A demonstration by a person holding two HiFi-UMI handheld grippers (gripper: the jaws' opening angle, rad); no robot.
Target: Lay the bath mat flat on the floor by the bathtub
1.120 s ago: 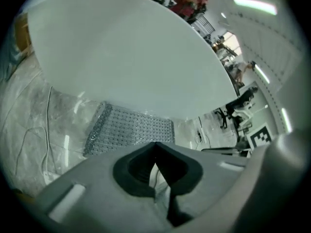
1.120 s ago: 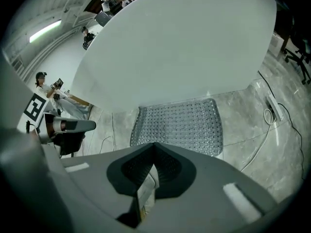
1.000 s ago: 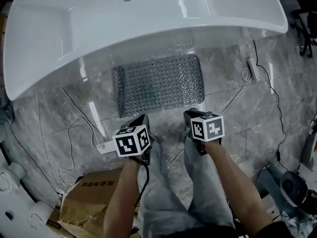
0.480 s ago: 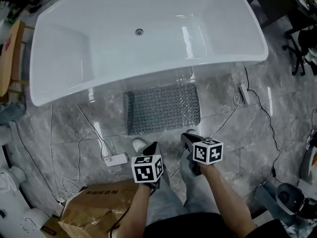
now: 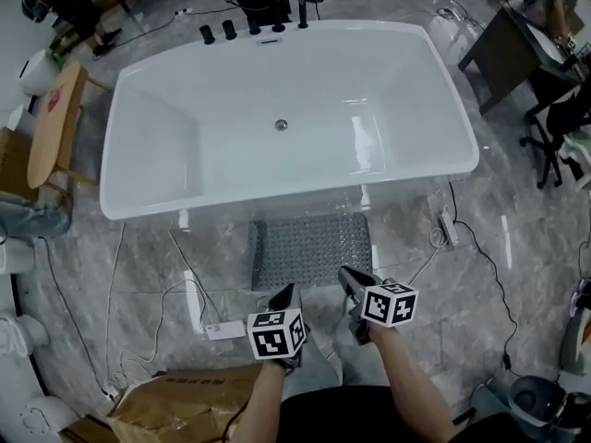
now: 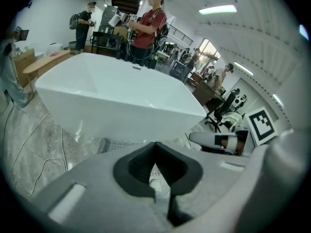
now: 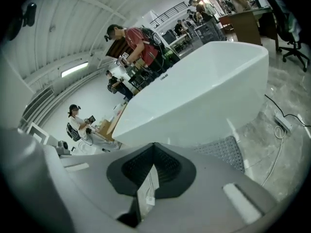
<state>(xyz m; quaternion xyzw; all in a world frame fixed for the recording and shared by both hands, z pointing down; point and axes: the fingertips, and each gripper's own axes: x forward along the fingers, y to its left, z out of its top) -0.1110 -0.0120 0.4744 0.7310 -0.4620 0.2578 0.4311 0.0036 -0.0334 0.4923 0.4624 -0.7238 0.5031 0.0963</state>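
Grippers both pressed together, empty: left gripper [image 5: 285, 292] & right gripper [image 5: 347, 275]; bath mat [image 5: 312, 250] flat beside bathtub [image 5: 185, 201].

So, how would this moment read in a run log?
mat: flat on floor beside bathtub | left tongs: shut, empty | right tongs: shut, empty | task: looks done

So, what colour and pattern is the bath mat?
Bath mat: grey, dotted all over; clearest in head view.
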